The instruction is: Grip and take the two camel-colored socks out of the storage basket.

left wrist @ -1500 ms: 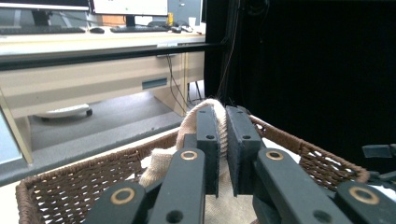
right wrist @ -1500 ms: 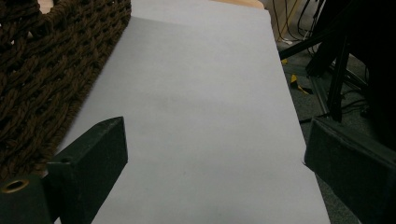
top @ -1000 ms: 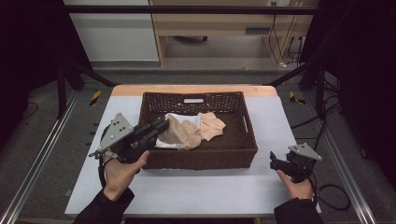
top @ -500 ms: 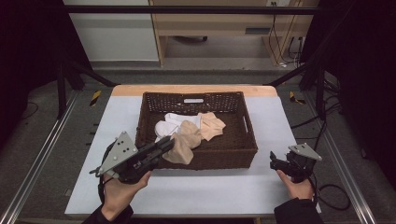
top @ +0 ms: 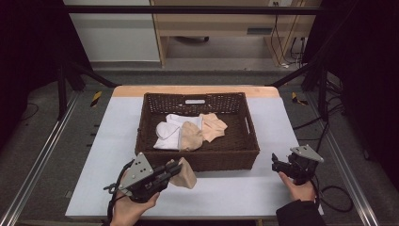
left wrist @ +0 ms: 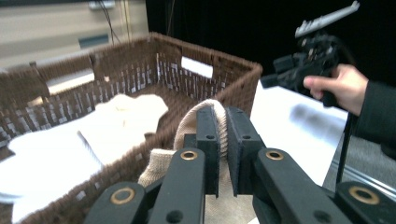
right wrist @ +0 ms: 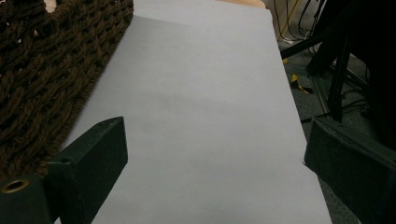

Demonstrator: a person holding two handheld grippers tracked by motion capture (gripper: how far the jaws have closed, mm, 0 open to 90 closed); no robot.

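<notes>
Beige sock (top: 187,173) out of basket (top: 244,153), hanging just in front of its near wall, over white table (top: 226,190). Left gripper (top: 175,168) clamped tight on sock; jaws nearly meeting around fabric. In basket: white cloth (top: 170,134), beige socks (top: 212,126). Right gripper (top: 275,163) at basket's front right corner, off to the side, jaws spread wide, holding nothing, over bare table.

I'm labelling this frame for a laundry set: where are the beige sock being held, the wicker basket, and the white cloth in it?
beige sock (top: 187,174), high view, its hanging body beside the left gripper.
wicker basket (top: 226,157), high view, its front wall.
white cloth (top: 167,135), high view, its middle.
</notes>
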